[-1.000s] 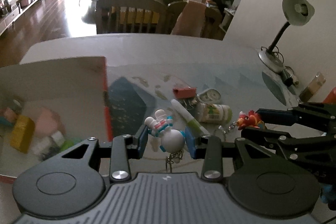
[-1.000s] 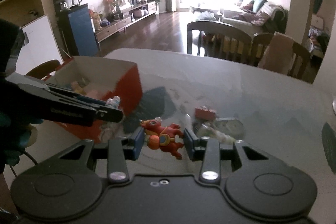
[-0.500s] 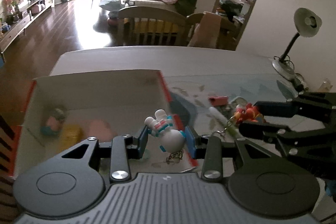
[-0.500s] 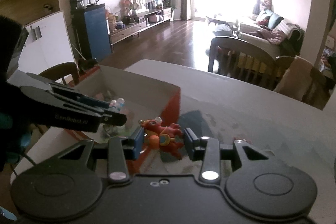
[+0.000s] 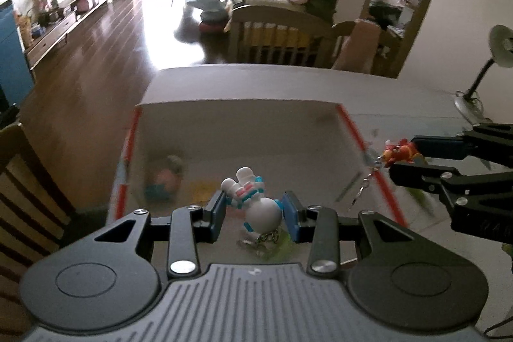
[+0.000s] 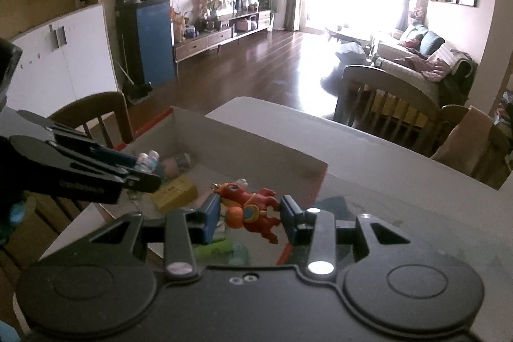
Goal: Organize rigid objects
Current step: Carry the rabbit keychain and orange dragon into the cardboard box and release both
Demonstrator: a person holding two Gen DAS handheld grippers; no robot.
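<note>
My left gripper [image 5: 255,210] is shut on a white rabbit keychain [image 5: 256,205] with pink and blue stripes, held above the inside of a red-walled cardboard box [image 5: 359,140]. My right gripper [image 6: 250,212] is shut on a red horse keychain [image 6: 251,207], hanging over the box's near right part. In the left wrist view the right gripper [image 5: 404,157] comes in from the right with the horse [image 5: 399,151] above the box's right wall. The right wrist view has the left gripper [image 6: 144,169] at the left over the box [image 6: 256,146].
On the box floor lie a yellow block [image 6: 174,193], a pink figure [image 6: 171,167] and something green [image 6: 213,249]. Wooden chairs [image 6: 384,95] stand around the grey table [image 6: 400,181]. A desk lamp [image 5: 495,53] is at the table's far right.
Both grippers have swung leftward from the loose items on the table to above the box, each carrying its keychain. The pen, the clip and the other table items have left both views.
</note>
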